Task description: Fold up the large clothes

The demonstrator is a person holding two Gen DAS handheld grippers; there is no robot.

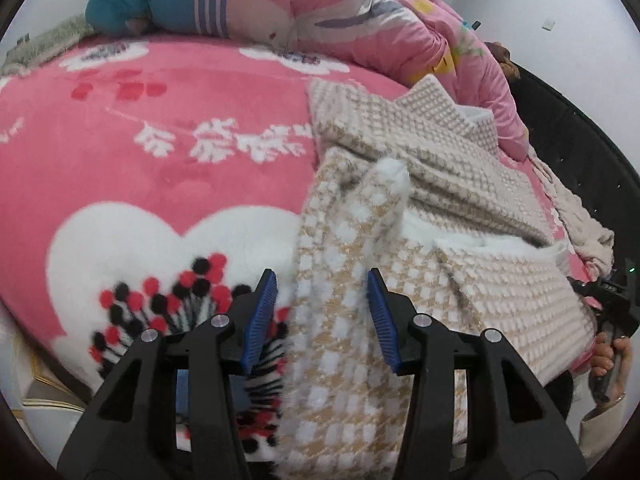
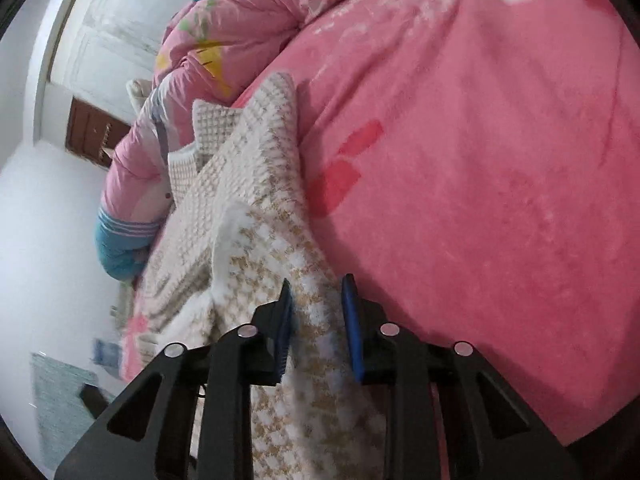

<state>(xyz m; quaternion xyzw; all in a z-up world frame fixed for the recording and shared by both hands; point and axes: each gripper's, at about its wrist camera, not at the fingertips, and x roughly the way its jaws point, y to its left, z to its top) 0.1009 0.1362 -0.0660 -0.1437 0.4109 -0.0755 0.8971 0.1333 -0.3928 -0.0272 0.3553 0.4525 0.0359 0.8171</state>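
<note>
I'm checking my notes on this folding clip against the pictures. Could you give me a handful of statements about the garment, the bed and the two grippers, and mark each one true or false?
1. The houndstooth coat lies on a pink blanket. True.
2. The left gripper is clamped shut with no gap between its pads. False: its blue pads stand apart, with coat fabric passing between them.
3. A pink quilt is bunched at the far side of the bed. True.
4. The coat is plain dark blue. False: it is beige and white houndstooth with a white fleecy lining.
5. The right gripper has coat fabric between its pads. True.
</note>
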